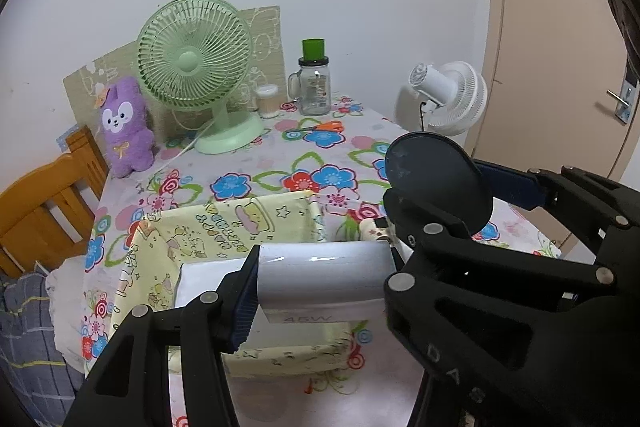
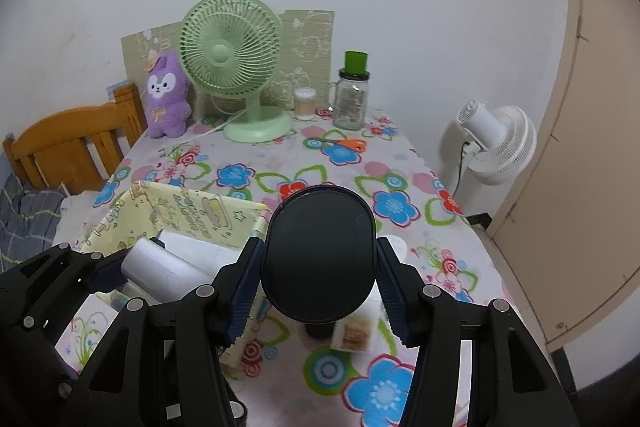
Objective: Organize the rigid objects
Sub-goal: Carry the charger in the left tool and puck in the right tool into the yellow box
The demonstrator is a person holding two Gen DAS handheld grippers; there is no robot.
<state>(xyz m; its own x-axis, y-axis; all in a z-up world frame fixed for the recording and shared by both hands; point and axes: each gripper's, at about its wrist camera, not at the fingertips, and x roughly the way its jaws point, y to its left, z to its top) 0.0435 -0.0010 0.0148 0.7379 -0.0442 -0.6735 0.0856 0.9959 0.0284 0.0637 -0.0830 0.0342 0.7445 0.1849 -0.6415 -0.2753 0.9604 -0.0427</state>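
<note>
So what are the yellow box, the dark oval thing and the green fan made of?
Yellow box: looks like printed fabric; its walls sag and crease. Dark oval thing in the right claw: probably matte plastic, smooth with a dull sheen. Green fan: likely moulded plastic, with a thin ribbed grille and glossy base.

Home bedroom, wooden bedframe (image 2: pixel 76 147), plush toy (image 2: pixel 166 97), flowered tablecloth (image 2: pixel 280 163)
</note>
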